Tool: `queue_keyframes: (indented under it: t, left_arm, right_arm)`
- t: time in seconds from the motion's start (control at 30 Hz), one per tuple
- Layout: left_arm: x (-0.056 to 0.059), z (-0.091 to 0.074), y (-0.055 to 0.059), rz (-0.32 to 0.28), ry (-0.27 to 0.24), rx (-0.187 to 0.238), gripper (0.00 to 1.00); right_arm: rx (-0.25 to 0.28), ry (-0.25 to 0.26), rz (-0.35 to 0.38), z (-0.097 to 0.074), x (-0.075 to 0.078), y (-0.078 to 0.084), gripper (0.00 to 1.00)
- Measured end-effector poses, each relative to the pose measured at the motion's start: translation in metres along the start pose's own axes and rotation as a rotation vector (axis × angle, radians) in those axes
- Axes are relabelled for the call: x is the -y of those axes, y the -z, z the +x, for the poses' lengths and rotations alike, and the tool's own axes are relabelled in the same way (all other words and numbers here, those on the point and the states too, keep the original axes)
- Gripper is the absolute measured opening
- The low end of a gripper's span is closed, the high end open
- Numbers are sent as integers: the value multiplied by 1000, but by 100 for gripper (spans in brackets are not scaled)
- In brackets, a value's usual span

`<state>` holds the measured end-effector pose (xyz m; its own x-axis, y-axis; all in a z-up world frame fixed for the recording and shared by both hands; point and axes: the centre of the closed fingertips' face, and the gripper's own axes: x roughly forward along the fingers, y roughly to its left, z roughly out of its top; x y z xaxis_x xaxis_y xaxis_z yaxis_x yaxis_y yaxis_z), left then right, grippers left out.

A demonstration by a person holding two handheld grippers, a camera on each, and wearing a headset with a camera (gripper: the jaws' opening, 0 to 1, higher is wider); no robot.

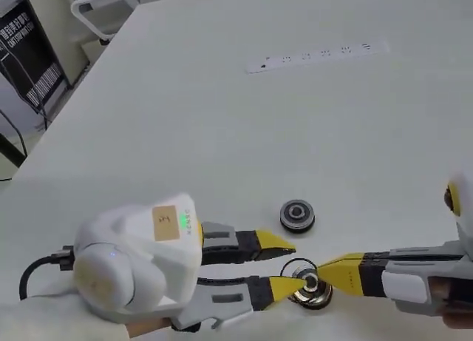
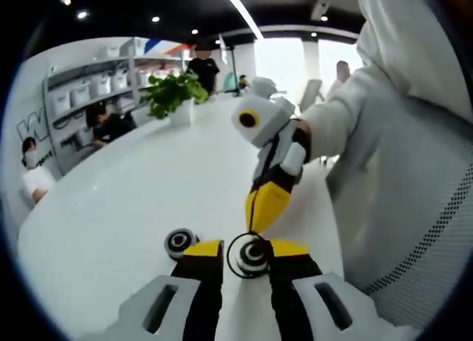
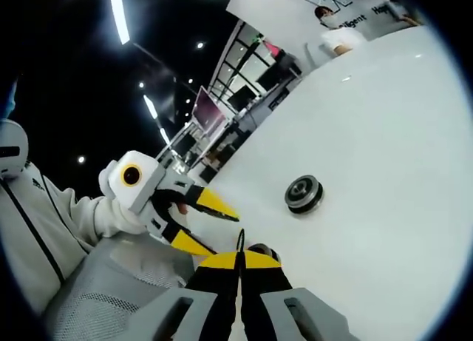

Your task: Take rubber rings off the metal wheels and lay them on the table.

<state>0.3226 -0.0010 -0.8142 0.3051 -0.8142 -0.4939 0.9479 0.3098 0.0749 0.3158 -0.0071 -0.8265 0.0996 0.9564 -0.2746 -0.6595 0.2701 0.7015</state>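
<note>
Two metal wheels, lower right of the head view.
We see the upper wheel [image 1: 297, 215] lying flat, its black rubber ring [image 1: 284, 217] seated; just below it, the lower wheel [image 1: 313, 292] has its loose ring [image 1: 287, 268] lifted partly off and tilted.

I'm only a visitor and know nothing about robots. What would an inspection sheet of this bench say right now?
Surface: white table, no marks seen.
Job's things: near wheel between the grippers, its rubber ring partly lifted; second wheel stands apart, dark ring on.
Clutter: power strip.
Grippers: left gripper has its jaws apart at the near wheel; right gripper is shut on the rubber ring.
Cables: black cable behind the left gripper.
Surroundings: potted plant, shelves, seated people.
</note>
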Motion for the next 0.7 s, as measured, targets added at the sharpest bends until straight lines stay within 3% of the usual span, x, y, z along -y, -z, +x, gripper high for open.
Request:
queue_keyframes:
  t: [0.07, 0.2, 0.37, 0.47, 0.7]
  left_arm:
    - [2, -1, -6, -6, 7, 17, 34]
    - [4, -5, -14, 10, 16, 30, 35]
    - [2, -12, -22, 6, 11, 46, 46]
    - [1, -19, -33, -44, 3, 92, 53]
    - [-1, -38, -43, -55, -23, 108, 62]
  right_arm:
    - [5, 4, -1, -3, -1, -2, 0]
    - [6, 14, -9, -7, -2, -3, 0]
    - [8, 20, -15, -12, -7, -4, 0]
    - [14, 21, -3, -16, -9, -7, 0]
    - [21, 29, -2, -24, -13, -11, 0]
